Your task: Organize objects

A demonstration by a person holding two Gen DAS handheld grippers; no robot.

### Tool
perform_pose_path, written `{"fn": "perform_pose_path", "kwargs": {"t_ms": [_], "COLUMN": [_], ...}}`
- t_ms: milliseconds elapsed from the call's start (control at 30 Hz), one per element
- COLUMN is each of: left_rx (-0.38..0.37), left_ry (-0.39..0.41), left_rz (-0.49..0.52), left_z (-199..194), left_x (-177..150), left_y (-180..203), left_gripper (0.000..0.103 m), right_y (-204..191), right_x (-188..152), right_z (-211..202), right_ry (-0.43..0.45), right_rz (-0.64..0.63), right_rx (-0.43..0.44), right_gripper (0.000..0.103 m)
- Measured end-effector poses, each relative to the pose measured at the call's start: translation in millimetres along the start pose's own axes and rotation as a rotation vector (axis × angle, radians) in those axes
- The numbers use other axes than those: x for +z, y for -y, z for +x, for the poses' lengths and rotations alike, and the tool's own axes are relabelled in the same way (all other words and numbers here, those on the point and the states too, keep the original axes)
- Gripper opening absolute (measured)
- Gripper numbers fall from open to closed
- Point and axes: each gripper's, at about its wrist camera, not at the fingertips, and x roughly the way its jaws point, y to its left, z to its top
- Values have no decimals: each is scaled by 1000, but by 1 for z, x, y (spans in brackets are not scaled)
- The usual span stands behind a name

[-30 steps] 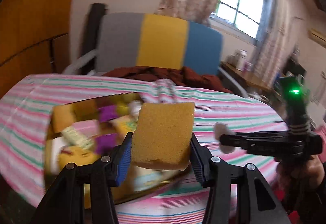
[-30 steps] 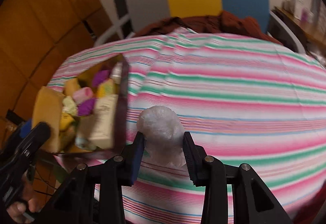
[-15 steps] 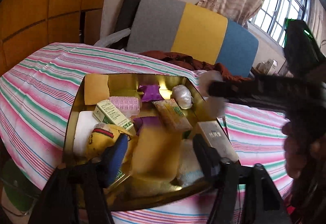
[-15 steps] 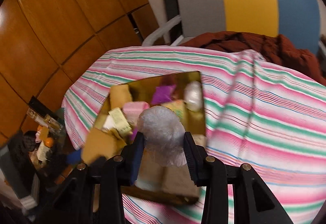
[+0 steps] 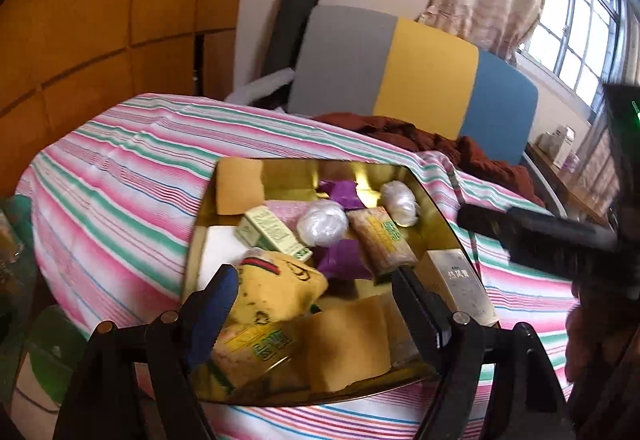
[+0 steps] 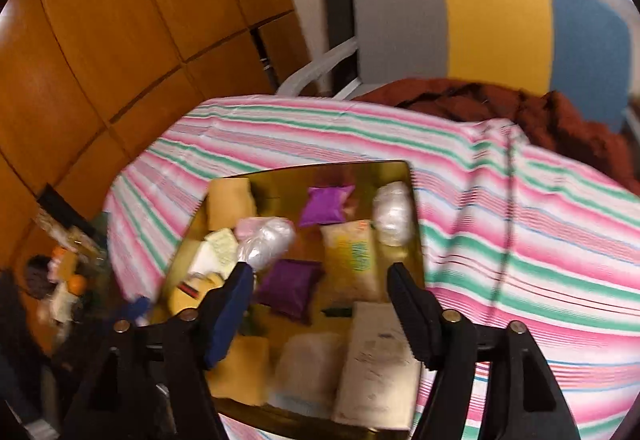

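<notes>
Both claws just opened, spread, empty: sponge (image 5: 346, 340) below left claw (image 5: 316, 320); plastic ball (image 6: 266, 242) in tin (image 6: 416, 236) beside right claw (image 6: 320, 304).

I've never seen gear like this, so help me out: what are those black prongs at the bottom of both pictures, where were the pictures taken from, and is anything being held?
There is no robot here. A person holds a two-fingered clamp in each hand, and a small camera on each clamp looks forward along its fingers. One picture comes from the left gripper, the other from the right gripper; the prongs are their fingers. Both look down on a gold tray that sits on a striped tablecloth. The tray holds sponges, small boxes, purple packets and two white plastic-wrapped balls. Both clamps have just been opening and grip nothing: a tan sponge lies loose in the tray below the left one, and a white ball lies in the tray near the right one.
</notes>
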Motion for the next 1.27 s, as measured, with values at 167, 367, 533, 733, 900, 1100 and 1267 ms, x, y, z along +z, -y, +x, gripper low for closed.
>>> {"fn": "perform_pose_path", "kwargs": {"t_ms": [167, 367, 533, 733, 900, 1100, 1267], "left_rx": [70, 148, 182, 199, 194, 175, 174], "left_ry": [14, 33, 67, 95, 95, 117, 126], "left_rz": [-14, -30, -43, -58, -64, -47, -27], "left_z": [-12, -24, -33, -39, -40, -41, -41], "left_x": [-3, -13, -16, -15, -16, -17, -18], "left_y": [-2, 2, 5, 7, 8, 8, 11], "left_gripper": [81, 81, 80, 79, 72, 51, 51], "right_y": [-4, -1, 3, 9, 8, 0, -4], "right_x": [-23, -56, -74, -84, -87, -88, -87], "right_z": [-21, -36, -47, -56, -59, -59, -54], "right_ry": [51, 72, 102, 122, 131, 134, 121], "right_rz": [-30, -4, 3, 18, 15, -8, -24], "right_rx": [-121, -180, -211, -202, -195, -186, -186], "right_gripper": [84, 88, 91, 92, 94, 94, 94]}}
